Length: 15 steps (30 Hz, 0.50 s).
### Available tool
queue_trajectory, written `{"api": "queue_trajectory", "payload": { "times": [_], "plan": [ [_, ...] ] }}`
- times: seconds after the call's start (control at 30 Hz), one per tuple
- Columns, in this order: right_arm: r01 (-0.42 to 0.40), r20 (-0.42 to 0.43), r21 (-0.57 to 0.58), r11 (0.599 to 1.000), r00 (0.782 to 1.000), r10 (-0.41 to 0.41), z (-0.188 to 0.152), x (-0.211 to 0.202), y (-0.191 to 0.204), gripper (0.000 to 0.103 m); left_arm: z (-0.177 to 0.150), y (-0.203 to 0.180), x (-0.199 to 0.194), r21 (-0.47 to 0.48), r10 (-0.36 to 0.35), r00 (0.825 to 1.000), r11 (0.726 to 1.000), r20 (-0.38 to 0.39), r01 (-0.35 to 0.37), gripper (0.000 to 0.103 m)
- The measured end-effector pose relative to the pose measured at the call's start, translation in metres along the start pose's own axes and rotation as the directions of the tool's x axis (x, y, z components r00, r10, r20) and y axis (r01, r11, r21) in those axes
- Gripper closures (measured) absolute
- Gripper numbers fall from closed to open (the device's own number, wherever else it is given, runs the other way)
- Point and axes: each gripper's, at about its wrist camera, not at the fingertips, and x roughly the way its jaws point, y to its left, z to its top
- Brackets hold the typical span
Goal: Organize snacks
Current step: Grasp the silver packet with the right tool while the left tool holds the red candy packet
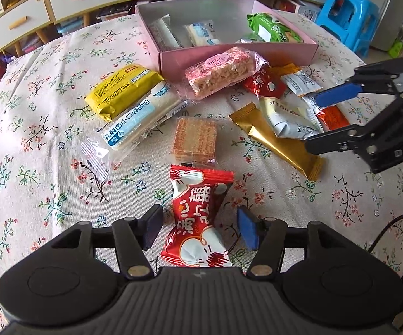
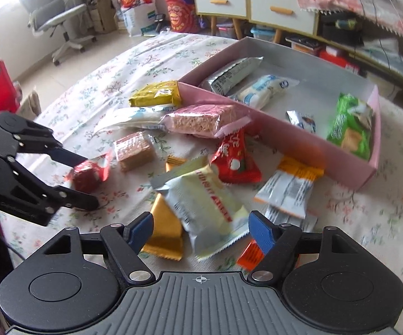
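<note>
Snack sorting on a floral-clothed counter. At left, the left gripper is shown with jaws released, straddling a red-and-white candy packet that lies flat on the cloth without being clenched. Toward the middle, a yellow packet, a bread pouch and a wafer block are scattered in front of the pink box, in which several snacks are already placed. At right, the right gripper is held with jaws released over a silver-and-cream packet.
</note>
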Motion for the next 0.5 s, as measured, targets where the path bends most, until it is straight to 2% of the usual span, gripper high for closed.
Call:
{"api": "queue_trajectory", "payload": {
  "times": [0.3,0.43,0.5],
  "plan": [
    [-0.014,-0.023,-0.012,1.000,1.000,0.014,0.011,0.026,0.001,0.027,0.000,0.004,0.000,-0.017,0.001,1.000,1.000,0.004,0.000,0.053],
    [-0.012,-0.018,-0.009,1.000,1.000,0.011,0.014,0.027,0.003,0.028,-0.001,0.007,-0.002,-0.018,0.012,1.000,1.000,0.006,-0.011,0.063],
    [-0.015,-0.017,-0.005,1.000,1.000,0.014,0.014,0.027,0.004,0.034,-0.001,0.010,-0.003,-0.031,0.009,1.000,0.999,0.006,-0.009,0.068]
  ]
}}
